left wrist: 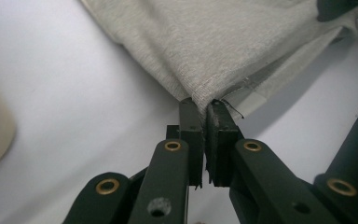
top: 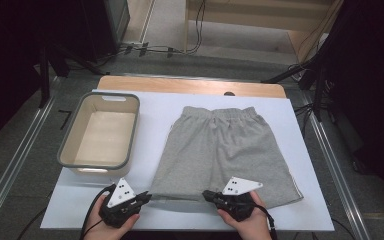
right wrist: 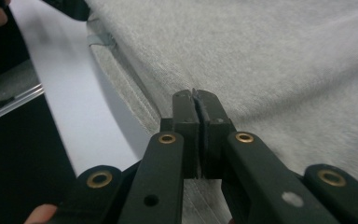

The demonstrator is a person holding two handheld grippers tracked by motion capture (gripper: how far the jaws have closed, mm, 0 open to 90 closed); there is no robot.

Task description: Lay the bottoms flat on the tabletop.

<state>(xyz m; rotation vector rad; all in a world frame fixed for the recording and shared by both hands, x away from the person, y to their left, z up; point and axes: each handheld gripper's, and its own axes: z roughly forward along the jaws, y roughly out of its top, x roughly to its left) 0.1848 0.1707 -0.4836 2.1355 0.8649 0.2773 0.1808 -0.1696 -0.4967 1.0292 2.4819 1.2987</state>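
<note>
Grippers [top: 147,196] [top: 206,195] pinch shorts [top: 225,145] hem, fully closed.

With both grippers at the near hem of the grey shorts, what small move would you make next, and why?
Probably lift both together and carry the hem toward the waistband. The left gripper is shut on the corner of the shorts, the right gripper is shut on the hem, and the shorts lie flat on the table.
</note>
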